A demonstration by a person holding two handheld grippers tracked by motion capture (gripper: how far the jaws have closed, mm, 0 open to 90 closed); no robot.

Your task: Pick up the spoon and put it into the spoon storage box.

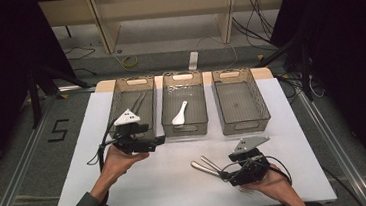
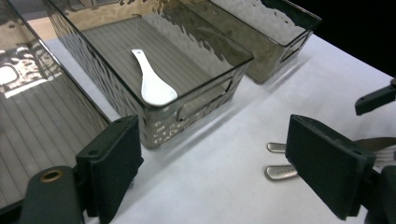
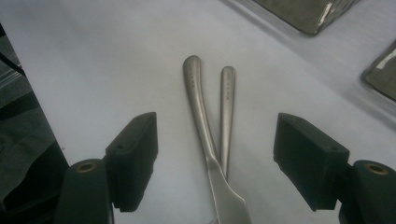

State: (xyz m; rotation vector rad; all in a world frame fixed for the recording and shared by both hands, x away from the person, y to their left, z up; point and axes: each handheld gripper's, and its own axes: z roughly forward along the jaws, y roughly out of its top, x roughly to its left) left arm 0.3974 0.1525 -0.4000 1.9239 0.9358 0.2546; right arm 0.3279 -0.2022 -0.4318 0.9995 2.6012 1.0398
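White paper covers the table in the high view, where three smoky plastic bins stand in a row: the left bin holds dark utensils, the middle bin a white ceramic spoon, the right bin nothing visible. Near the front edge two metal cutlery handles lie just beside the right gripper, while the left gripper hovers before the left bin. From the left gripper view, its jaws stand apart with nothing between them, the white spoon beyond. From the right gripper view, jaws stand apart, straddling both handles, pads not touching them.
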